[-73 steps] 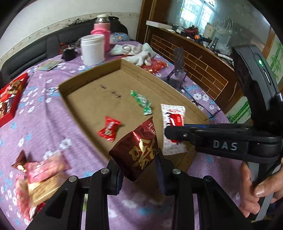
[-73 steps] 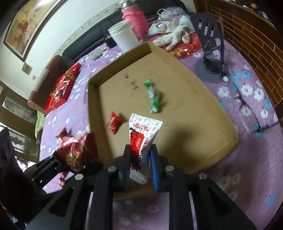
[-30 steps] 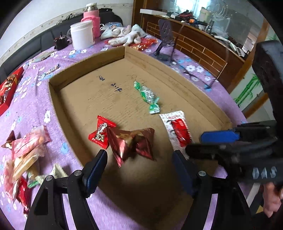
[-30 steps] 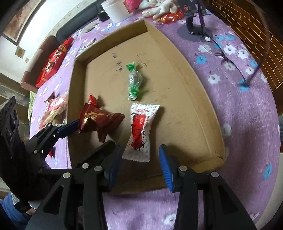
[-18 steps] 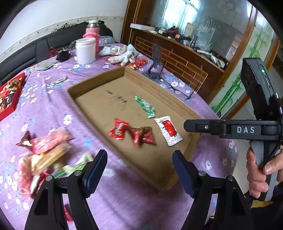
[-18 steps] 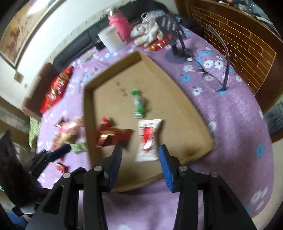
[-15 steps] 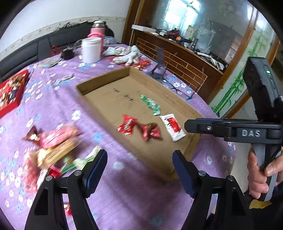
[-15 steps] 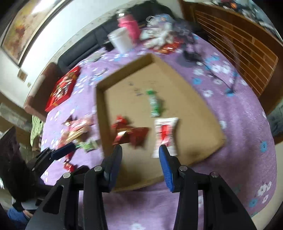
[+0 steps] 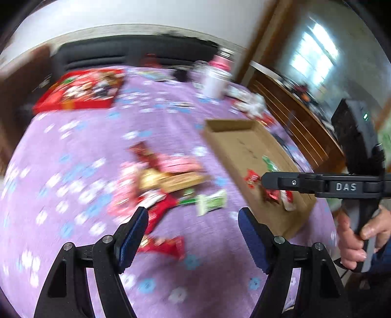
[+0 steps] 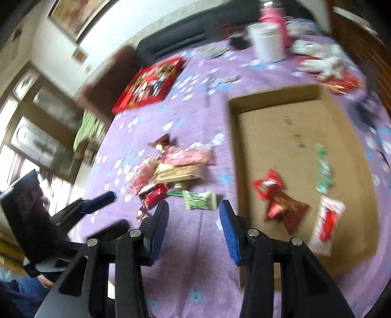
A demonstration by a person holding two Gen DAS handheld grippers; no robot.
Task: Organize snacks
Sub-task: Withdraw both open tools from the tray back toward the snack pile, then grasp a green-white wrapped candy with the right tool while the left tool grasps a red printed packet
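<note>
A shallow cardboard tray (image 10: 347, 254) (image 9: 234, 137) lies on the purple flowered cloth. Inside it are a small red candy (image 10: 267, 186), a dark red packet (image 10: 286, 210), a white and red packet (image 10: 327, 222) and a green candy (image 10: 323, 168). A loose pile of snacks (image 10: 176, 168) (image 9: 161, 178) lies left of the tray, with a green and white packet (image 10: 200, 200) (image 9: 211, 201) at its near edge. My left gripper (image 9: 193, 234) is open and empty above the pile. My right gripper (image 10: 194, 220) is open and empty just short of the green and white packet.
A red box of sweets (image 10: 149, 83) (image 9: 80, 90) sits at the far left of the table. A white jar (image 10: 267, 41), a pink bottle (image 10: 271, 12) and a white cloth (image 10: 325, 58) stand at the back. A hand (image 9: 359, 234) grips the right gripper's handle.
Both grippers have swung left and up, away from the tray and over toward the loose snack pile. The views are now blurred from the motion. Both stay open and empty.
</note>
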